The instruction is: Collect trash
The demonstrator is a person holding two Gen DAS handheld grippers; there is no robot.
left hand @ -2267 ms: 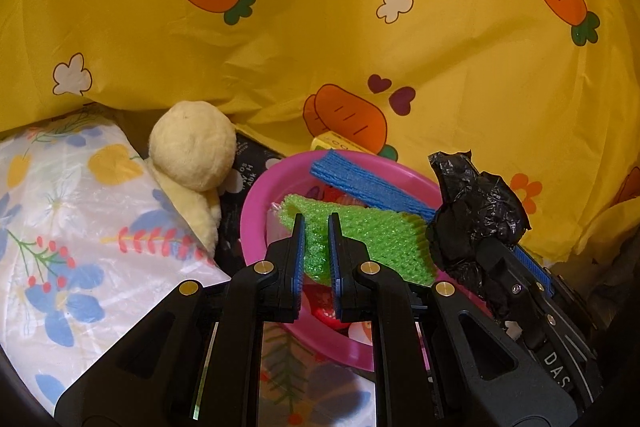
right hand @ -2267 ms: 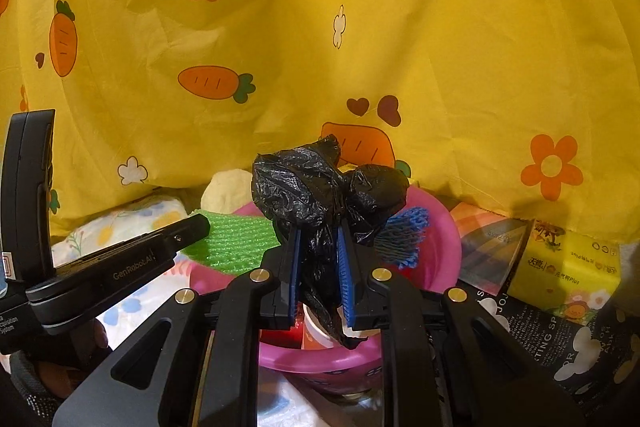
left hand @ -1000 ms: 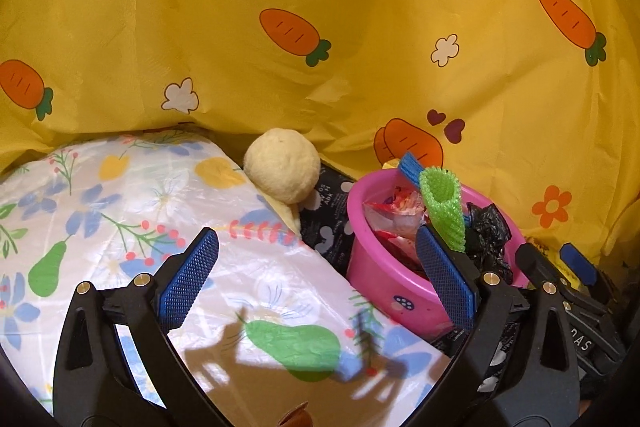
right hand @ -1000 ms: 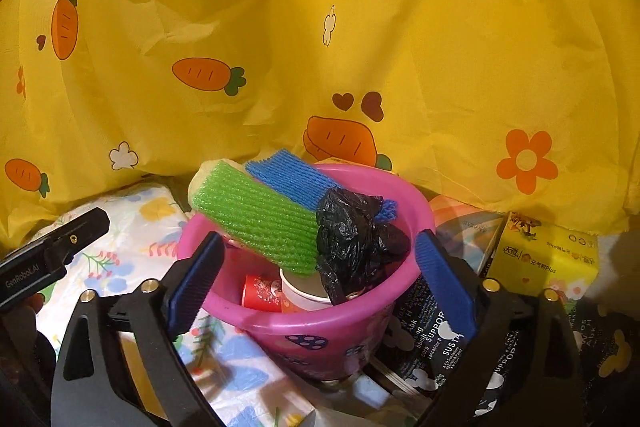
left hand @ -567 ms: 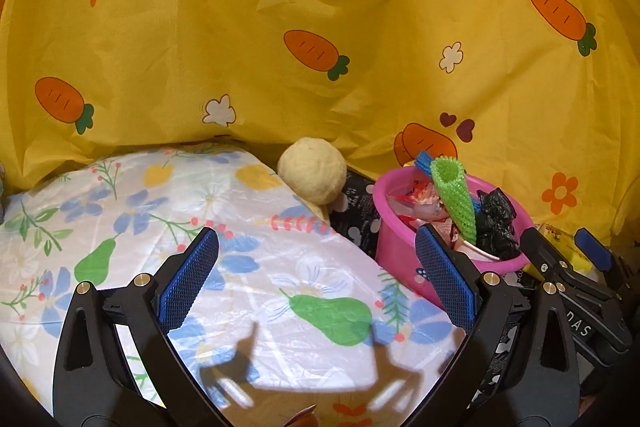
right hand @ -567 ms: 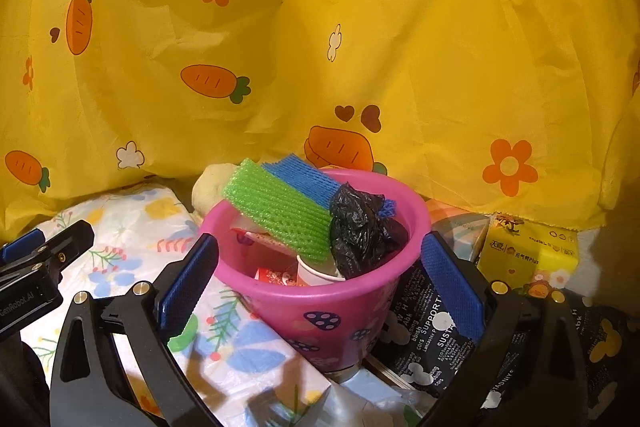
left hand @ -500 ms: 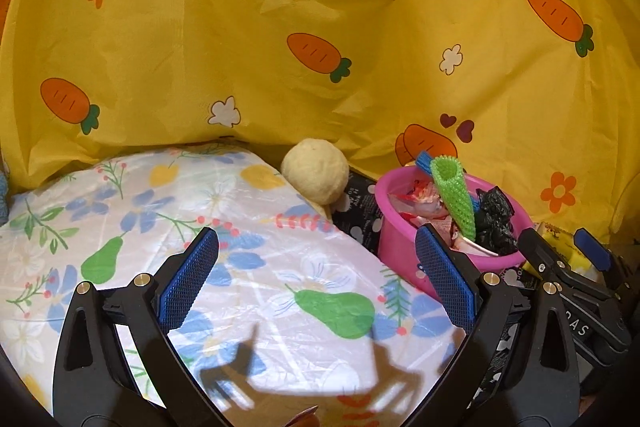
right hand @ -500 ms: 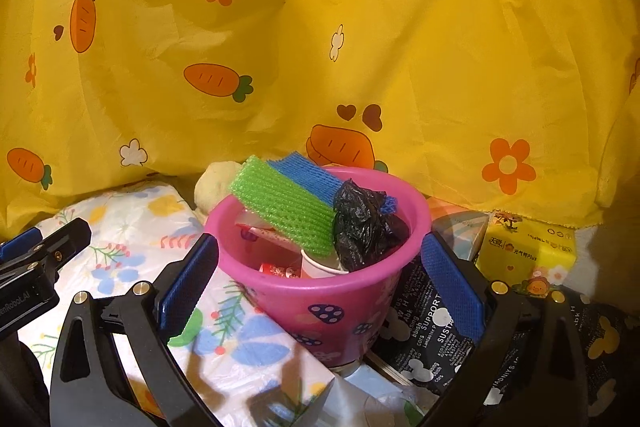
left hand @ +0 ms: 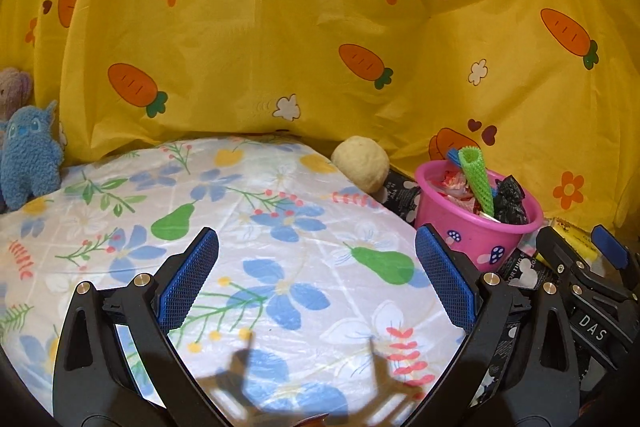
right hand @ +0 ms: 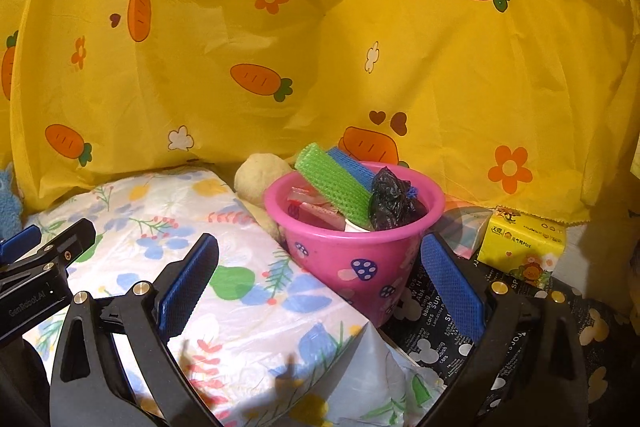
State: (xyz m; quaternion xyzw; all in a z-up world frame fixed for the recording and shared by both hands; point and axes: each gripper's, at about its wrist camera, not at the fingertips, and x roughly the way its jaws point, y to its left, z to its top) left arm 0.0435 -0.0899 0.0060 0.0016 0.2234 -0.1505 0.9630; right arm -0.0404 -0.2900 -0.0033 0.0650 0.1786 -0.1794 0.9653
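A pink bucket [right hand: 360,247] with mushroom prints stands at the right end of the floral sheet; it also shows in the left wrist view as the pink bucket [left hand: 472,231]. Inside it lie a green foam net [right hand: 332,183], a blue foam net [right hand: 352,163], a crumpled black bag [right hand: 390,199] and red wrappers. My right gripper [right hand: 320,283] is open just in front of the bucket, empty. My left gripper [left hand: 316,281] is open and empty over the sheet, well left of the bucket. The right gripper's fingers [left hand: 572,267] show at the left wrist view's right edge.
A floral plastic sheet [left hand: 240,227] covers the surface. A yellow carrot-print cloth [left hand: 320,47] hangs behind. A cream ball [left hand: 360,163] sits left of the bucket. A blue plush toy [left hand: 28,155] stands far left. A yellow tissue pack [right hand: 524,247] and dark printed packaging [right hand: 432,327] lie right.
Both grippers let go of the green net and the black bag, which now rest in the bucket, opened wide, and have drawn back and away from the bucket.
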